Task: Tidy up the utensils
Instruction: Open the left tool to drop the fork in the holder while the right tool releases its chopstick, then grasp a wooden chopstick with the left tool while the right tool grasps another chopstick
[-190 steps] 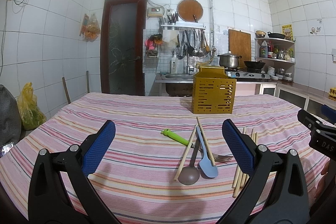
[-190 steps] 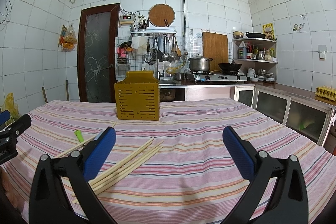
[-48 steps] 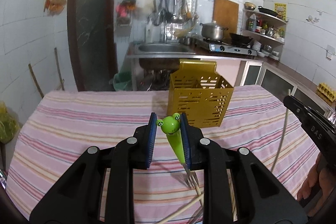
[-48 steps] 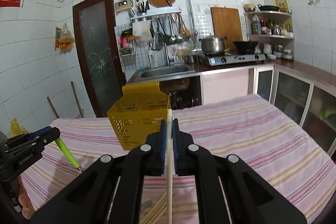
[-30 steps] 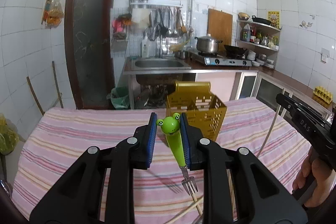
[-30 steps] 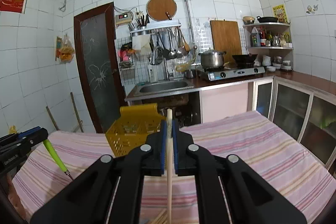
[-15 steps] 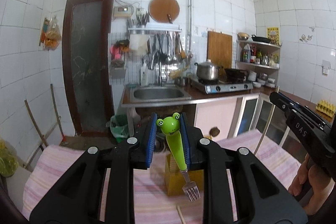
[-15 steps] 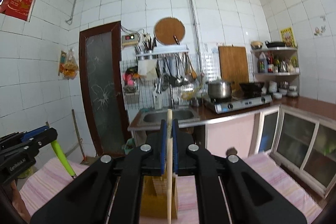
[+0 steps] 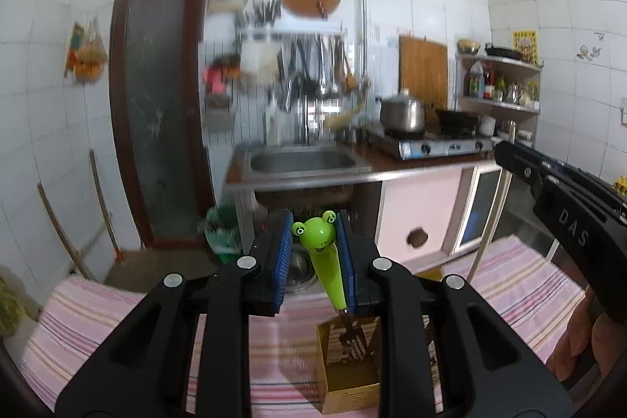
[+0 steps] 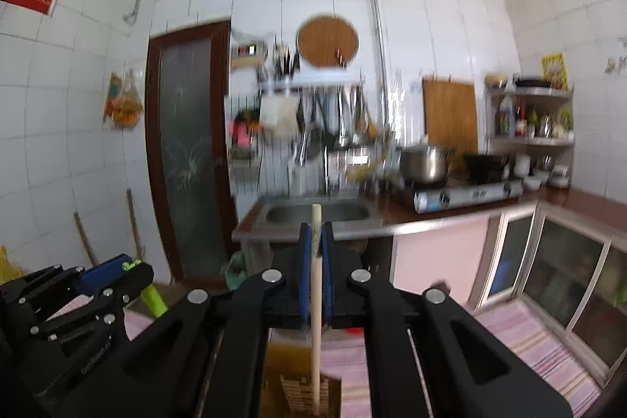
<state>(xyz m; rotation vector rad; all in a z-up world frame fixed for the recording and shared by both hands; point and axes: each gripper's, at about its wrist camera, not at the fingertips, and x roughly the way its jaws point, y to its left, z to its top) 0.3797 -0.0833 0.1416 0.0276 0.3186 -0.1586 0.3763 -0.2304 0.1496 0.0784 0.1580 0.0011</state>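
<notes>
My left gripper (image 9: 315,261) is shut on a green frog-handled fork (image 9: 325,253), held upright with its tines down inside the open top of the yellow utensil box (image 9: 348,363). My right gripper (image 10: 316,261) is shut on a wooden chopstick (image 10: 316,300), held upright with its lower end inside the same yellow box (image 10: 301,382). The right gripper shows at the right of the left wrist view (image 9: 564,206), with the chopstick (image 9: 493,218) hanging below it. The left gripper and green handle (image 10: 153,300) show at the left of the right wrist view.
The box stands on a pink striped tablecloth (image 9: 117,316). Beyond the table are a steel sink (image 9: 301,161), a gas stove with a pot (image 9: 403,112), cabinets (image 10: 568,273) and a dark door (image 9: 156,104). The utensils left on the table are out of view.
Both grippers have moved forward and over the yellow box and come lower. The fork tines and the chopstick end now sit inside the box opening. Both stay shut on their items.
</notes>
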